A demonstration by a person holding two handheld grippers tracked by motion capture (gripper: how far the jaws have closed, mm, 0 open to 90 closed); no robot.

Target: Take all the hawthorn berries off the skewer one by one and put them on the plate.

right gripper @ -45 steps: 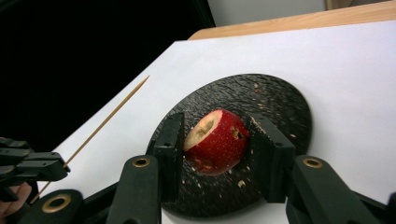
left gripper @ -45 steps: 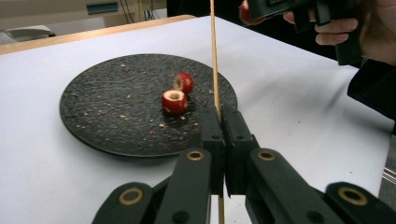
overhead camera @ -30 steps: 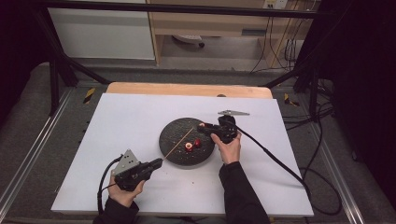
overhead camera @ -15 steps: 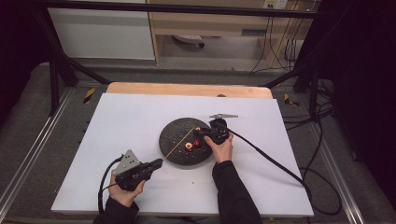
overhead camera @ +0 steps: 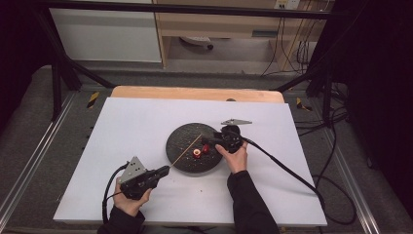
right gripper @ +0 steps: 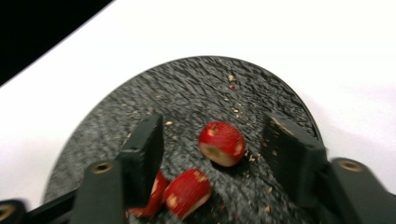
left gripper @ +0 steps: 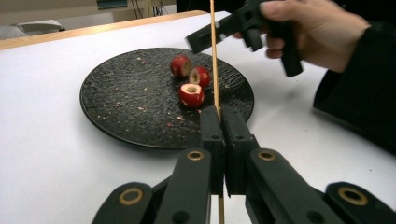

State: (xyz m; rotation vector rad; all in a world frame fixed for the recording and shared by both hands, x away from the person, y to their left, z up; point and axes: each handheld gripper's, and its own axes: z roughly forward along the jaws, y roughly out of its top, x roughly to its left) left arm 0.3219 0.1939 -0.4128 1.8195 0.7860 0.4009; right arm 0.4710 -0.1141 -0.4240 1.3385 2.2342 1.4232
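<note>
A black round plate (overhead camera: pixel 181 142) in the middle of the white table holds three red cored fruit pieces (left gripper: pixel 191 94) (left gripper: pixel 180 65) (left gripper: pixel 201 76). My left gripper (left gripper: pixel 223 114) is shut on a thin wooden skewer (left gripper: pixel 214 56), which points up and across the plate. In the high view the left gripper (overhead camera: pixel 165 170) sits just off the plate's near-left rim. My right gripper (right gripper: pixel 215 126) stands open low over the plate (right gripper: pixel 187 98), its jaws on either side of one fruit piece (right gripper: pixel 222 143). Two more pieces (right gripper: pixel 187 192) lie near its left jaw.
The white table top (overhead camera: pixel 122 126) has free room all around the plate. A wooden strip (overhead camera: pixel 195 92) runs along its far edge. The right gripper's cable (overhead camera: pixel 287 168) trails off to the right. Crumbs are scattered on the plate.
My right gripper has shifted a little to the left, further over the plate and the fruit pieces. The left gripper and the skewer have stayed where they were.
</note>
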